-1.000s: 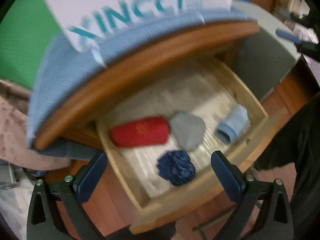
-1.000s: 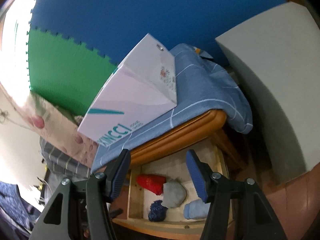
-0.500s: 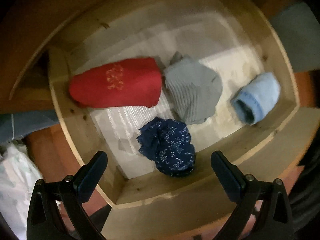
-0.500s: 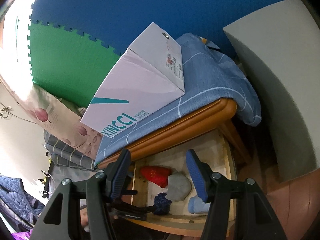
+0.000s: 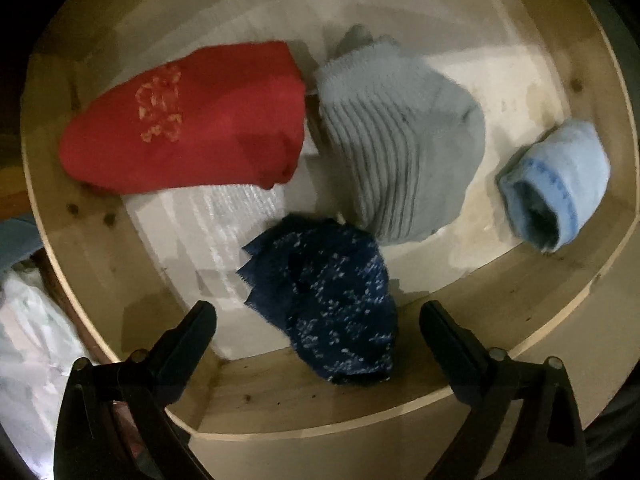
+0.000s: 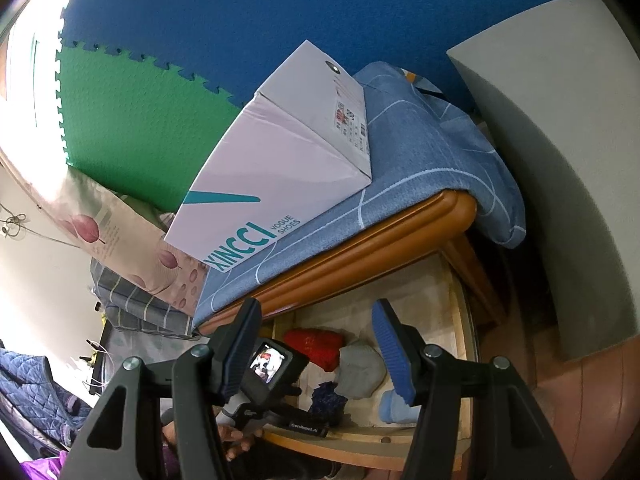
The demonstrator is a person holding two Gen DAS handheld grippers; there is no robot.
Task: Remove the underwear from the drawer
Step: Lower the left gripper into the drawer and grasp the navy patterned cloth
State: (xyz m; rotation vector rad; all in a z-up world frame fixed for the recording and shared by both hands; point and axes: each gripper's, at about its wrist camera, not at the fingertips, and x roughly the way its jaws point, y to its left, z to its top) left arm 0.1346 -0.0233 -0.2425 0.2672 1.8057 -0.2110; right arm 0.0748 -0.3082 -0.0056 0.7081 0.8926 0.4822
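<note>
Navy speckled underwear [image 5: 328, 300] lies bunched in the open wooden drawer [image 5: 96, 248], against its front wall.

The left tool [image 5: 318, 334] points down over it, jaws wide on either side, pads not touching the cloth. Beside it in the drawer lie a red folded piece [image 5: 188, 120], a grey ribbed piece [image 5: 400, 140] and a light-blue roll [image 5: 560, 184] well to the right. The right tool [image 6: 316, 356] hangs outside the drawer, jaws partly apart and empty, below the blue-clothed cabinet top [image 6: 408, 160] bearing a white shoe box [image 6: 280, 168].
</note>
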